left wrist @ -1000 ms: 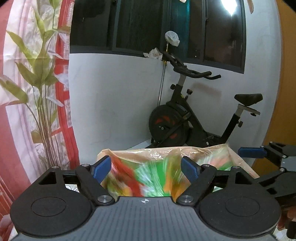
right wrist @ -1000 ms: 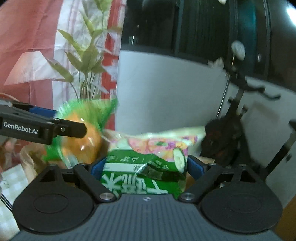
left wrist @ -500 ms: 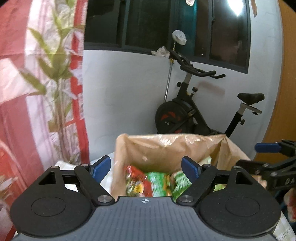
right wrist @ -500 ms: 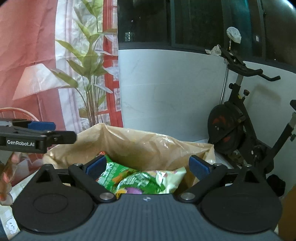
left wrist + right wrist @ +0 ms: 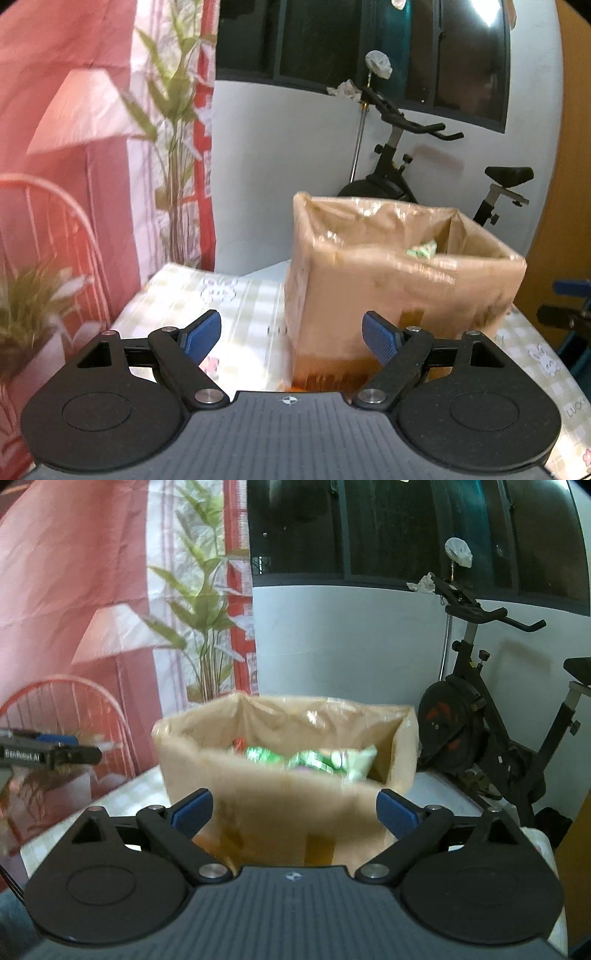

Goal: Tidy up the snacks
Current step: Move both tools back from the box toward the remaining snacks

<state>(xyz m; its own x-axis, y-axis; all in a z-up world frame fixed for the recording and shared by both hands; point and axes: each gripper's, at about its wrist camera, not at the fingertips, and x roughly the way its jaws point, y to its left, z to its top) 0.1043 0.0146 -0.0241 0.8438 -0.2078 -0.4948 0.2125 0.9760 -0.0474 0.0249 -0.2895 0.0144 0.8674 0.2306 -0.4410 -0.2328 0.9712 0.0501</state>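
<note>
A: Right wrist view: we see the snack packets (image 5: 314,758), green and blurred, lying inside the open cardboard box (image 5: 280,805), which stands on the checked tablecloth (image 5: 236,306).

B: And our grippers?

A: We hold the right gripper (image 5: 294,810) in front of the box, fingers wide apart, nothing between. The left gripper (image 5: 291,336) is the same: spread, empty, short of the box. An exercise bike (image 5: 480,716) stands behind.

Dim, warm indoor light. A lamp reflection (image 5: 484,11) glares in the dark window at one o'clock. Motion blur smears the cardboard box (image 5: 399,273) and snack packets (image 5: 310,758). Fisheye distortion bends the walls at both edges.
</note>
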